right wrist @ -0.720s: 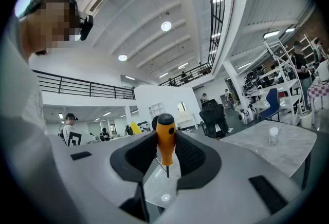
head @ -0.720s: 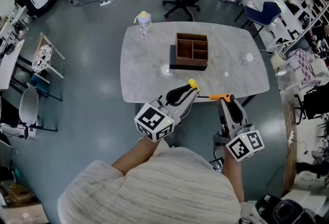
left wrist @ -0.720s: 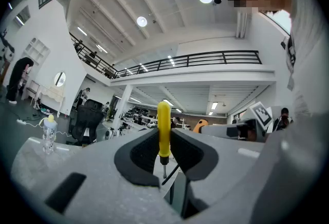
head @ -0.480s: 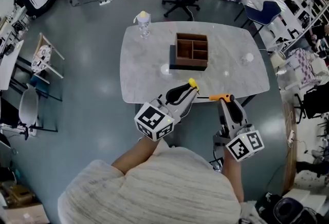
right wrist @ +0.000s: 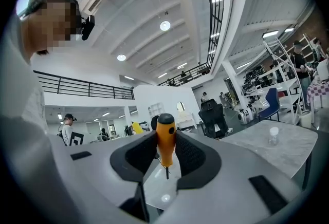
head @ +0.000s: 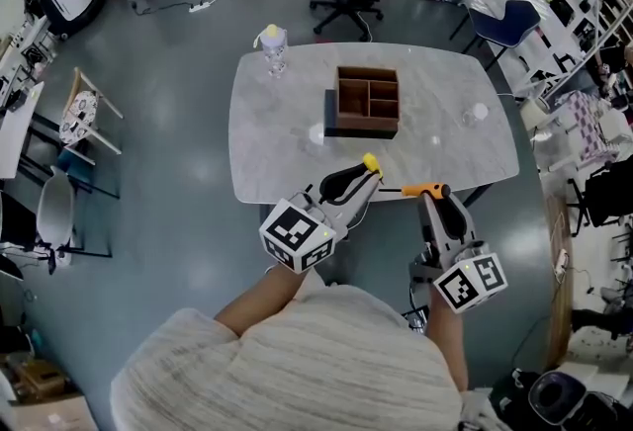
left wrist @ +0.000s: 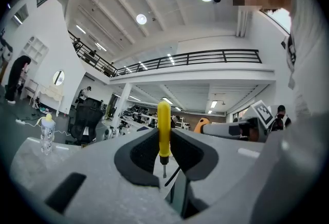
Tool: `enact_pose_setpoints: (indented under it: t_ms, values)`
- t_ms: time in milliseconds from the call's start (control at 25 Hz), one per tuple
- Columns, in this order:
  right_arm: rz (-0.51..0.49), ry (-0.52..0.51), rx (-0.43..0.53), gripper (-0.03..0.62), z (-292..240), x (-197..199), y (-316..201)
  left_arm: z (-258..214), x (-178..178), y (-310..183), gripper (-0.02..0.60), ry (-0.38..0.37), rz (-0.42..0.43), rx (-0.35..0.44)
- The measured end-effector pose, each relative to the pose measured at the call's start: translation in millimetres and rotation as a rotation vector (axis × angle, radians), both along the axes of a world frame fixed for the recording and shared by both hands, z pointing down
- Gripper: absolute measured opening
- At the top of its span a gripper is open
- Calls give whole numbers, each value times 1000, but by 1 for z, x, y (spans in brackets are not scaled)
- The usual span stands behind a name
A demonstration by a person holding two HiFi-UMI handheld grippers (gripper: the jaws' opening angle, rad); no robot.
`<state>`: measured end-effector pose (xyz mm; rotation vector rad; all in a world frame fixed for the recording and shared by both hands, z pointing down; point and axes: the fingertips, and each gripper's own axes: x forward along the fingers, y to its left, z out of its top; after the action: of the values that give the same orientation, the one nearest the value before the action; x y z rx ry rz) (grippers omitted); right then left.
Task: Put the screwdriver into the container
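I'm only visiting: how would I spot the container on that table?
Find the pale marble table. Near its middle sits the container, a dark brown wooden box split into open compartments. It is the only dark, boxy thing there; the bottle at the far left corner is clear.

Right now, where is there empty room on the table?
Bare: the table's left side between bottle and wooden box, and right of the box. Crowded: the near edge, by the left tool and right tool.
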<state>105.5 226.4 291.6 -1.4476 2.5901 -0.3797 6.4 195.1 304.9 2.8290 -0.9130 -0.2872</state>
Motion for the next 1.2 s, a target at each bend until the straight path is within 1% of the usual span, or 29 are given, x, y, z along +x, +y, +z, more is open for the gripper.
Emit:
enact_pose_setpoints:
  t_ms: [80,320,560,880,1200]
  values:
    - [-5,-9,2,110,0,0,-2,2,0,-3,72,-1,-1,-2]
    - [-23,7,-15,110,5,-5,-14,7,-1,-15,72,-7,-10,-13]
    - [-21,10,-38,110,9,-6,-40,10,-3,-38,72,-13,-8,-18]
    - [-36,37,-50,111,4,-20,-99,9,-11,-98,72,-19,-3,-25]
    - [-11,42,-53,110,-3,-35,-173,12,-27,-174,72,-24,15,-23]
